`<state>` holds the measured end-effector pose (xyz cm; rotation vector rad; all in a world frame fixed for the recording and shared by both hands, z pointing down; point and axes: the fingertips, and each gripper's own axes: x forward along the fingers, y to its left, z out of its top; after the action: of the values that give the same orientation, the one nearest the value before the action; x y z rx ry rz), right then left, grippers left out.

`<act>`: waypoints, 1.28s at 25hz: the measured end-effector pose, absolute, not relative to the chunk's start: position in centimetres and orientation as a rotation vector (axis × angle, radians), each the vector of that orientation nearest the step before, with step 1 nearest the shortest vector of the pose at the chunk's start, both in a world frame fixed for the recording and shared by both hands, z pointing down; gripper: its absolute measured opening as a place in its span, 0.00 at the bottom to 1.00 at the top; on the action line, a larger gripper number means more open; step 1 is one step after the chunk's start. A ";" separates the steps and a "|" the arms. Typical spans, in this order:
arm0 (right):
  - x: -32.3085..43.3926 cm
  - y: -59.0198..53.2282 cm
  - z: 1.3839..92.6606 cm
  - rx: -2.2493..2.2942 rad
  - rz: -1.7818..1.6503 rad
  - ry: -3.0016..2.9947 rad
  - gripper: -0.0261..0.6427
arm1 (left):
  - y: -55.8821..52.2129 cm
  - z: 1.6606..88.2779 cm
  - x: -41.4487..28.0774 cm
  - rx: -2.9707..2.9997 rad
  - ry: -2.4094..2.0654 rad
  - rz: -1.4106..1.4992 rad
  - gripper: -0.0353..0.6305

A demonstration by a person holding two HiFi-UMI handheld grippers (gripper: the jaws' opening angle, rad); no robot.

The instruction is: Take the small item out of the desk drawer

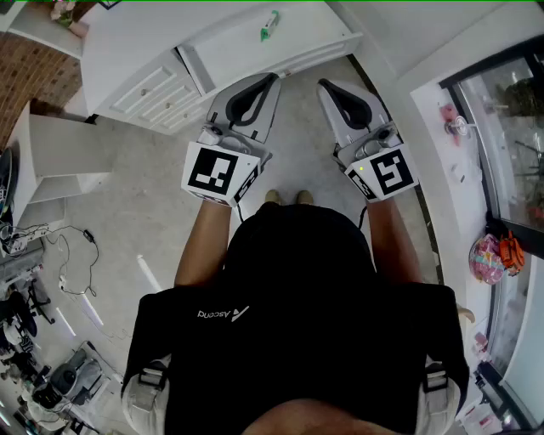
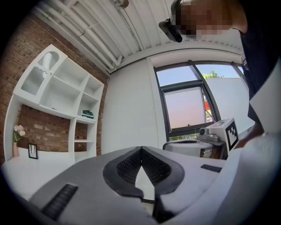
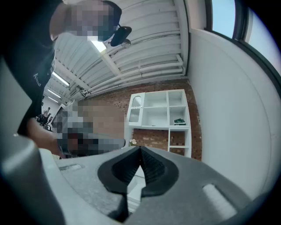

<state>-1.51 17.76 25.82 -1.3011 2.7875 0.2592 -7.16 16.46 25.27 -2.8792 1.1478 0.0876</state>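
In the head view a white desk (image 1: 153, 38) stands ahead of me, with small knobbed drawer fronts (image 1: 155, 90) on its left side. A small green item (image 1: 270, 25) lies on a long white surface of the desk; whether that surface is a pulled-out drawer I cannot tell. My left gripper (image 1: 270, 79) and right gripper (image 1: 328, 85) are held side by side above the floor, short of the desk and pointing toward it. Both are shut with nothing between the jaws, as the left gripper (image 2: 141, 149) and right gripper (image 3: 140, 149) show in their own views.
A white shelf unit (image 1: 53, 151) stands at the left, with cables and gear (image 1: 51, 255) on the floor below it. A window sill (image 1: 459, 144) with pink things runs along the right. A wall shelf (image 3: 160, 115) hangs on a brick wall.
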 end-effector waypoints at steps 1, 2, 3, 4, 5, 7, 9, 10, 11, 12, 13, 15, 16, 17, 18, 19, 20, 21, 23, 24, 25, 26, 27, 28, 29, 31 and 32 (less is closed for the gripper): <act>-1.6 17.8 25.8 -1.298 0.259 2.787 0.04 | 16.4 25.3 -7.2 -2.881 1.148 0.089 0.05; -1.7 17.8 25.8 -1.294 0.257 2.786 0.04 | 16.4 25.3 -7.3 -2.882 1.148 0.090 0.05; -1.8 17.8 25.8 -1.285 0.252 2.785 0.04 | 16.4 25.3 -7.4 -2.883 1.147 0.091 0.05; -2.0 17.7 25.7 -1.275 0.245 2.782 0.04 | 16.3 25.4 -7.5 -2.884 1.147 0.091 0.05; -2.1 17.7 25.7 -1.266 0.238 2.780 0.04 | 16.2 25.4 -7.6 -2.885 1.148 0.091 0.05; -2.4 17.5 25.7 -1.264 0.234 2.779 0.04 | 16.0 25.5 -8.0 -2.886 1.150 0.094 0.05; -2.8 17.4 25.8 -1.272 0.237 2.783 0.04 | 15.9 25.5 -8.4 -2.888 1.153 0.100 0.05; -3.0 17.4 25.8 -1.277 0.238 2.785 0.04 | 15.8 25.4 -8.6 -2.888 1.155 0.104 0.05; -3.1 17.3 25.8 -1.283 0.239 2.785 0.04 | 15.8 25.4 -8.9 -2.889 1.157 0.108 0.05; -3.2 17.2 25.8 -1.289 0.239 2.785 0.04 | 15.7 25.4 -9.1 -2.889 1.158 0.112 0.05; -3.4 17.1 25.8 -1.296 0.240 2.785 0.04 | 15.5 25.4 -9.4 -2.890 1.159 0.117 0.05; -3.8 16.7 25.9 -1.310 0.239 2.782 0.04 | 15.2 25.4 -10.0 -2.889 1.158 0.125 0.05; -4.0 16.5 26.0 -1.317 0.239 2.781 0.04 | 15.1 25.5 -10.3 -2.888 1.157 0.127 0.05; -4.3 16.4 26.0 -1.325 0.238 2.779 0.04 | 14.9 25.5 -10.7 -2.887 1.154 0.126 0.05; -4.6 16.3 26.1 -1.333 0.238 2.777 0.04 | 14.8 25.5 -11.0 -2.886 1.151 0.126 0.05; -4.9 16.2 26.2 -1.341 0.238 2.776 0.04 | 14.6 25.6 -11.4 -2.885 1.147 0.126 0.05; -5.3 16.0 26.3 -1.348 0.239 2.775 0.04 | 14.4 25.7 -11.8 -2.885 1.143 0.128 0.05; -5.7 15.8 26.4 -1.354 0.240 2.774 0.04 | 14.1 25.8 -12.2 -2.885 1.139 0.129 0.05; -6.5 15.4 26.7 -1.368 0.239 2.774 0.04 | 13.5 26.1 -13.0 -2.888 1.135 0.129 0.05; -6.8 15.2 26.9 -1.375 0.237 2.774 0.04 | 13.2 26.2 -13.4 -2.890 1.133 0.128 0.05; -7.0 15.0 27.0 -1.381 0.234 2.774 0.04 | 12.9 26.3 -13.6 -2.892 1.131 0.128 0.05; -7.2 14.8 27.2 -1.387 0.230 2.774 0.04 | 12.7 26.3 -13.8 -2.893 1.128 0.127 0.05; -7.3 14.6 27.3 -1.392 0.227 2.774 0.04 | 12.5 26.4 -14.0 -2.894 1.125 0.125 0.05; -7.4 14.4 27.3 -1.395 0.224 2.775 0.04 | 12.3 26.4 -14.1 -2.894 1.124 0.124 0.05; -7.5 14.2 27.4 -1.397 0.223 2.775 0.04 | 12.1 26.4 -14.2 -2.894 1.123 0.122 0.05; -7.8 13.7 27.4 -1.397 0.222 2.778 0.04 | 11.6 26.6 -14.5 -2.894 1.124 0.121 0.05; -7.9 13.3 27.5 -1.398 0.222 2.778 0.04 | 11.2 26.6 -14.7 -2.894 1.126 0.120 0.05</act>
<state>-7.89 13.34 27.48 -1.3981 2.7784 0.2224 -14.68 11.20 26.62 -2.8936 1.1256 0.1197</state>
